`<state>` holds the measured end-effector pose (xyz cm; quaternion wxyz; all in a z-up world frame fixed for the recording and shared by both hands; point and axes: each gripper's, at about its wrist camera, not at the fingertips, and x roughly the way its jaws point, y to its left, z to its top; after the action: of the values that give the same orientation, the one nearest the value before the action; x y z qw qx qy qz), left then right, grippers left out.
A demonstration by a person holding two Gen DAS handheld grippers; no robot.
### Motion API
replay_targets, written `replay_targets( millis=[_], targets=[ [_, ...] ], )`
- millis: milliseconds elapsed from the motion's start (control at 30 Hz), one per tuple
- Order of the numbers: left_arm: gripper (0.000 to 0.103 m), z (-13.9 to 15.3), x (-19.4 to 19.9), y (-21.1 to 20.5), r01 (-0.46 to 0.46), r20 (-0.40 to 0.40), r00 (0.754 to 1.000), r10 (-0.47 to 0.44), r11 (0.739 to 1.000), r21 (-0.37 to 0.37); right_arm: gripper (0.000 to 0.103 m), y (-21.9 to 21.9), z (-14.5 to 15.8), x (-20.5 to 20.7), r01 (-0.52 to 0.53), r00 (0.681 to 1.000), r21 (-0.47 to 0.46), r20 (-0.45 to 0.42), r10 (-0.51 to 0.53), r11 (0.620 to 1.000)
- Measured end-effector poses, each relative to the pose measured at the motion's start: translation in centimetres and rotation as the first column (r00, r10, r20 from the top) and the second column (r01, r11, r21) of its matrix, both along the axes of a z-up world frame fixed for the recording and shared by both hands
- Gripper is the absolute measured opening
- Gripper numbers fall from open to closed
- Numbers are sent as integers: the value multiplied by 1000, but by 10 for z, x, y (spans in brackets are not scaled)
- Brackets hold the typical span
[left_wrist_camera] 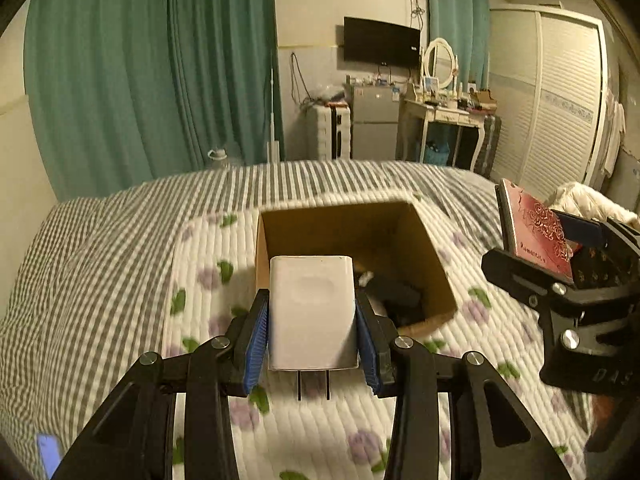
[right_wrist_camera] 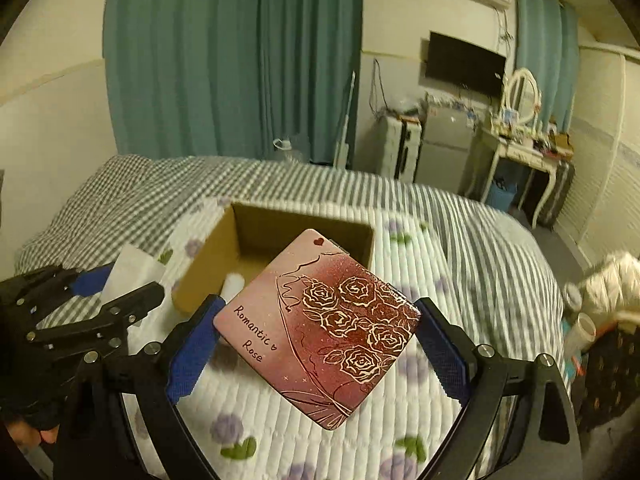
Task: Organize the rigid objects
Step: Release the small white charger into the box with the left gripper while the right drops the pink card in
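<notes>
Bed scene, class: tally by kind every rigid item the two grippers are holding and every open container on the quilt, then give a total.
White plug-in chargers: 1, the white charger clamped in the left gripper.
Rose-print compact cases: 1, the pink case clamped in the right gripper.
Cardboard boxes: 1, the open box on the quilt.
Total: 3

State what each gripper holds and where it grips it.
Left gripper: white charger, clamped across its two side faces. Right gripper: pink rose-print case, pinched at two opposite corners.
</notes>
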<state>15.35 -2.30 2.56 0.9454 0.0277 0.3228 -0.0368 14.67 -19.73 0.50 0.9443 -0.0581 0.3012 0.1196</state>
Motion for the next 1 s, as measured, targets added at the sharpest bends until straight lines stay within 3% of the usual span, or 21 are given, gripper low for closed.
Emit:
replay_targets(
  millis=[200, 400, 600, 867, 1000],
  targets=[
    [41, 5, 40, -1, 5, 5, 1000, -5, 1000, -5, 94, 12, 20, 33, -42, 998, -29, 40, 43, 999],
    [41, -18, 95, 7, -30, -57, 998, 27, 999, -42, 94, 18, 25, 73, -66, 996, -32, 52, 68, 997],
    [41, -50, 132, 0, -27, -83, 996, 29, 999, 24, 94, 16, -7, 120, -41, 999, 16, -4, 41, 999],
    [41, -93, 152, -5, -23, -158, 987, 26, 1000, 22, 94, 12, -54, 151, -27, 997, 32, -78, 30, 999],
    [41, -98, 152, -8, -18, -164, 986, 21, 1000, 20, 94, 9, -64, 153, -35, 995, 31, -91, 37, 999]
  ],
)
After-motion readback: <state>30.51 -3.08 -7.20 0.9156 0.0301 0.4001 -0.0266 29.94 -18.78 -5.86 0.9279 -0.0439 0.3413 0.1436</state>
